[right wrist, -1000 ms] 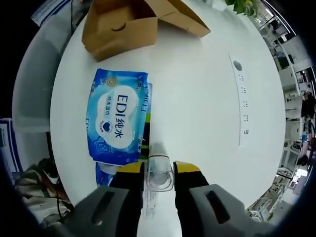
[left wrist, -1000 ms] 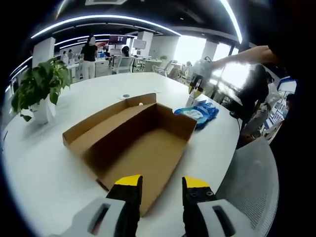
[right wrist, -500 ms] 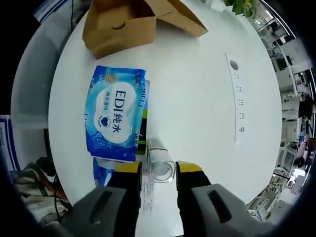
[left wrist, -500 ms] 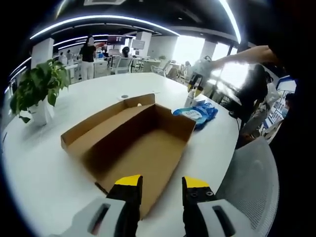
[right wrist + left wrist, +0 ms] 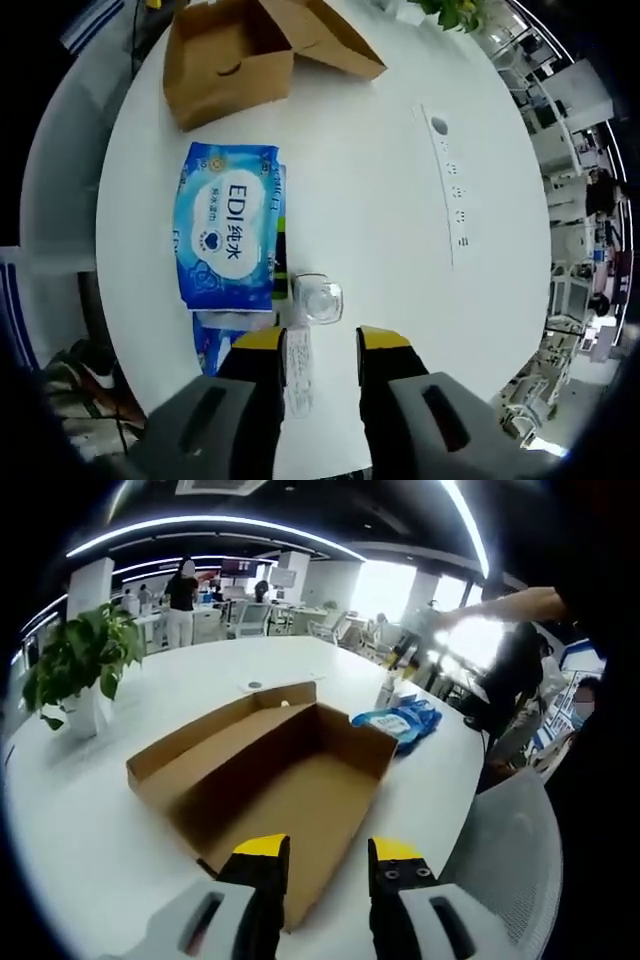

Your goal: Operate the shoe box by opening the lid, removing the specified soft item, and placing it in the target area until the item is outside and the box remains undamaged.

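The brown cardboard shoe box [image 5: 290,780] lies open and empty on the white table, its lid [image 5: 200,735] folded back to the left. My left gripper [image 5: 328,852] hovers at its near edge, open, with nothing between the yellow tips. A blue wet-wipes pack [image 5: 398,723] lies outside the box to the right. From above, the wipes pack [image 5: 228,240] lies flat just below the box [image 5: 232,55]. My right gripper [image 5: 320,342] is open above the table. A small clear bottle [image 5: 318,298] stands just past its tips, beside the pack.
A second blue pack [image 5: 213,345] and a white labelled item [image 5: 297,368] lie near my right jaws. A socket strip [image 5: 446,180] runs across the table. A potted plant [image 5: 78,660] stands at the left. A grey chair [image 5: 505,850] sits by the table edge. People stand far behind.
My right gripper has drawn back and up; the clear bottle that stood between its jaws now stands beyond the tips. The left gripper view has barely shifted.
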Tool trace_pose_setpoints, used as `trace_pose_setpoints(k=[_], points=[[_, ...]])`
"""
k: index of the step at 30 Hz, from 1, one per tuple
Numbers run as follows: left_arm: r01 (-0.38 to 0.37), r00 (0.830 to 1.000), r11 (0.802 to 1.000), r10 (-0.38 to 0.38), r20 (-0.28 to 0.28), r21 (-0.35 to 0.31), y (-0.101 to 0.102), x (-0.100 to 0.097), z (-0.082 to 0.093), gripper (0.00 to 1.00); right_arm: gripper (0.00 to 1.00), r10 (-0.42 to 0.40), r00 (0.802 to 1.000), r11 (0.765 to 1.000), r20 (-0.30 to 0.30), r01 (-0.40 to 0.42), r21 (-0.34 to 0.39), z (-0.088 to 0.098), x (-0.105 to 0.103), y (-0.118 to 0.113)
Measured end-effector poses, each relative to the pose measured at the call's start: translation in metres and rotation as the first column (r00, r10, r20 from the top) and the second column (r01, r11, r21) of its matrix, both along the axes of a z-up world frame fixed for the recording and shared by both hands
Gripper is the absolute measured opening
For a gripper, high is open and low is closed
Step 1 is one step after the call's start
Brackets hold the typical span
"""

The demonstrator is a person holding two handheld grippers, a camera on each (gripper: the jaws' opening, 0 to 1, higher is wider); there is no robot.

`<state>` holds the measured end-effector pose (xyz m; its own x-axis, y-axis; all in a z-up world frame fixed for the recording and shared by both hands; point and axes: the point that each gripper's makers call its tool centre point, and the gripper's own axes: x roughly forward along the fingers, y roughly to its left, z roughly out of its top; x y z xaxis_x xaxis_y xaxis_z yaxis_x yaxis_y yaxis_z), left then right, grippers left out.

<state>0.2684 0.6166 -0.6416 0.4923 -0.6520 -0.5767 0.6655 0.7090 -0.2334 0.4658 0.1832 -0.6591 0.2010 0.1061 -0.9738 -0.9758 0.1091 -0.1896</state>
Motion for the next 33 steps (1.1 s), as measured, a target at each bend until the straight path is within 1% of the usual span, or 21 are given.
trace_pose_setpoints(k=[2, 5, 6, 8, 10, 11, 12, 13, 14, 15, 16, 17, 19, 20, 21, 24, 26, 27, 29, 32, 33], points=[[0.004, 1.000, 1.000, -0.004, 0.005, -0.004, -0.001, 0.000, 0.003, 0.31, 0.25, -0.067, 0.998, 0.997, 0.012, 0.067, 0.044, 0.008, -0.002, -0.003], [0.007, 1.000, 1.000, -0.007, 0.014, -0.007, -0.003, 0.000, 0.006, 0.32, 0.25, -0.173, 0.985, 0.976, 0.008, 0.170, 0.133, 0.019, -0.009, -0.007], [0.007, 1.000, 1.000, -0.007, 0.016, -0.010, -0.003, 0.000, 0.007, 0.32, 0.25, -0.194, 0.981, 0.969, 0.013, 0.189, 0.156, 0.022, -0.010, -0.008], [0.007, 1.000, 1.000, -0.007, 0.019, -0.012, -0.004, -0.001, 0.007, 0.32, 0.25, -0.265, 0.964, 0.941, 0.011, 0.256, 0.223, 0.030, -0.014, -0.009], [0.011, 1.000, 1.000, -0.011, 0.021, -0.014, -0.005, -0.003, 0.008, 0.32, 0.26, -0.311, 0.950, 0.914, 0.004, 0.298, 0.275, 0.035, -0.017, -0.010], [0.012, 1.000, 1.000, -0.011, 0.022, -0.014, -0.006, -0.003, 0.009, 0.32, 0.27, -0.353, 0.936, 0.886, 0.002, 0.333, 0.321, 0.040, -0.018, -0.010], [0.011, 1.000, 1.000, -0.011, 0.023, -0.016, -0.006, -0.004, 0.009, 0.32, 0.27, -0.374, 0.927, 0.868, -0.008, 0.353, 0.350, 0.043, -0.020, -0.010], [0.010, 1.000, 1.000, -0.010, 0.023, -0.019, -0.007, -0.004, 0.010, 0.32, 0.27, -0.410, 0.912, 0.832, -0.024, 0.385, 0.400, 0.047, -0.022, -0.008], [0.009, 1.000, 1.000, -0.008, 0.025, -0.021, -0.007, -0.005, 0.010, 0.32, 0.27, -0.433, 0.901, 0.805, -0.030, 0.401, 0.436, 0.051, -0.023, -0.006], [0.006, 1.000, 1.000, -0.005, 0.026, -0.026, -0.007, -0.004, 0.011, 0.32, 0.27, -0.462, 0.886, 0.765, -0.051, 0.426, 0.482, 0.056, -0.025, -0.004], [0.002, 1.000, 1.000, -0.002, 0.027, -0.028, -0.007, -0.005, 0.011, 0.32, 0.27, -0.478, 0.876, 0.738, -0.061, 0.438, 0.513, 0.058, -0.026, -0.002], [-0.001, 1.000, 1.000, 0.002, 0.028, -0.031, -0.007, -0.004, 0.012, 0.32, 0.28, -0.488, 0.869, 0.701, -0.083, 0.447, 0.556, 0.063, -0.030, 0.003], [-0.009, 0.999, 0.999, 0.010, 0.030, -0.039, -0.006, -0.003, 0.012, 0.32, 0.29, -0.513, 0.852, 0.648, -0.103, 0.463, 0.605, 0.068, -0.035, 0.009], [-0.011, 0.999, 0.999, 0.013, 0.031, -0.041, -0.006, -0.004, 0.013, 0.32, 0.30, -0.515, 0.850, 0.643, -0.105, 0.465, 0.609, 0.068, -0.036, 0.009], [-0.014, 0.999, 0.999, 0.015, 0.031, -0.044, -0.006, -0.004, 0.013, 0.32, 0.30, -0.520, 0.846, 0.623, -0.115, 0.469, 0.626, 0.069, -0.039, 0.012], [-0.011, 0.999, 0.999, 0.013, 0.032, -0.046, -0.007, -0.006, 0.013, 0.32, 0.30, -0.531, 0.837, 0.584, -0.136, 0.477, 0.657, 0.070, -0.045, 0.020], [-0.009, 0.999, 0.999, 0.011, 0.033, -0.048, -0.007, -0.008, 0.014, 0.32, 0.30, -0.526, 0.837, 0.565, -0.148, 0.475, 0.675, 0.070, -0.053, 0.032], [-0.009, 0.999, 0.999, 0.011, 0.033, -0.048, -0.007, -0.008, 0.014, 0.32, 0.30, -0.524, 0.839, 0.564, -0.150, 0.473, 0.676, 0.069, -0.056, 0.035], [-0.012, 0.999, 0.999, 0.013, 0.034, -0.050, -0.006, -0.009, 0.014, 0.32, 0.30, -0.511, 0.846, 0.572, -0.152, 0.467, 0.674, 0.066, -0.063, 0.044], [-0.015, 0.999, 0.998, 0.017, 0.034, -0.053, -0.005, -0.011, 0.014, 0.32, 0.30, -0.494, 0.855, 0.576, -0.161, 0.460, 0.676, 0.061, -0.067, 0.054], [-0.016, 0.999, 0.998, 0.017, 0.034, -0.055, -0.005, -0.011, 0.014, 0.32, 0.30, -0.486, 0.859, 0.582, -0.162, 0.457, 0.673, 0.059, -0.070, 0.059]])
